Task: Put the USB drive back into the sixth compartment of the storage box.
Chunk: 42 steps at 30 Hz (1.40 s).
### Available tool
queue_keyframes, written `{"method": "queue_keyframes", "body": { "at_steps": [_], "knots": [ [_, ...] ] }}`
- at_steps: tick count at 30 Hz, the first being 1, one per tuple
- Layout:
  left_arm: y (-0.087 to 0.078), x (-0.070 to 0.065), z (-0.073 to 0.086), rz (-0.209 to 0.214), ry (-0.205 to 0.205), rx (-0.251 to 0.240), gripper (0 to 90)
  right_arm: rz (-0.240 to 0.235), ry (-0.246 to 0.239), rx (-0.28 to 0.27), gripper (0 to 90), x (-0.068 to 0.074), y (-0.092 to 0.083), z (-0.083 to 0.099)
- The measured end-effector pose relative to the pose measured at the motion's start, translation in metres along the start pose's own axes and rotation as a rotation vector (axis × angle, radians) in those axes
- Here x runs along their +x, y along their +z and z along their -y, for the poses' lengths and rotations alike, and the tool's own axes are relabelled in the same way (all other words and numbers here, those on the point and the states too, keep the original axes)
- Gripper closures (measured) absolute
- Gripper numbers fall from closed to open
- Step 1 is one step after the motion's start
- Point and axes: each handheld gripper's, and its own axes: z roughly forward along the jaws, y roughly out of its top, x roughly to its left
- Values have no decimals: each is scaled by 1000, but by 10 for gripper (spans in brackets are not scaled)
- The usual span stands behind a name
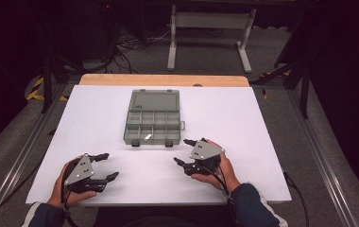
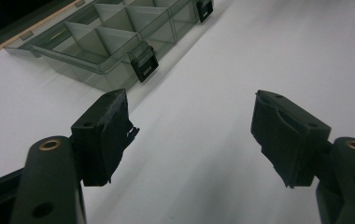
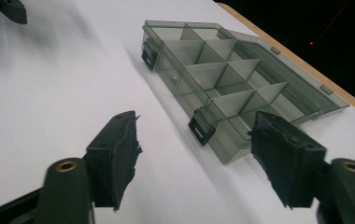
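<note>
A grey see-through compartment box lies in the middle of the white table with its lid folded back flat. A small pale piece rests in one of its near compartments. My left gripper hovers near the front left edge, held in a hand, jaws open and pointing right toward the box. In its own view the left gripper has bare table between its jaws. My right gripper is just off the box's near right corner, jaws open and empty, pointing left. Beyond the right gripper are the box and its black latches.
The white table top has a wooden strip along its far edge. Behind the table are floor cables and a white stand frame. A jaw of the left gripper shows at the top left of the right gripper view.
</note>
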Motion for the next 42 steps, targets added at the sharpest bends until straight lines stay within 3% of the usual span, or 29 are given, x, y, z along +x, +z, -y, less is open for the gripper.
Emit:
{"method": "queue_keyframes", "body": {
  "at_steps": [12,20,23,30,42],
  "knots": [
    [-2,0,-1,-1,7,-4,435,-26,6,11,497,0,-4,10],
    [-3,1,-3,19,-3,-21,638,-72,29,2,678,0,-8,14],
    [-4,1,-3,20,-5,-26,689,-78,20,6,734,1,-8,15],
    [-5,6,-6,41,-21,-46,899,-103,14,23,900,0,-6,19],
    [0,9,-7,36,-15,-5,900,-110,12,24,900,-3,-2,20]
  ]
}}
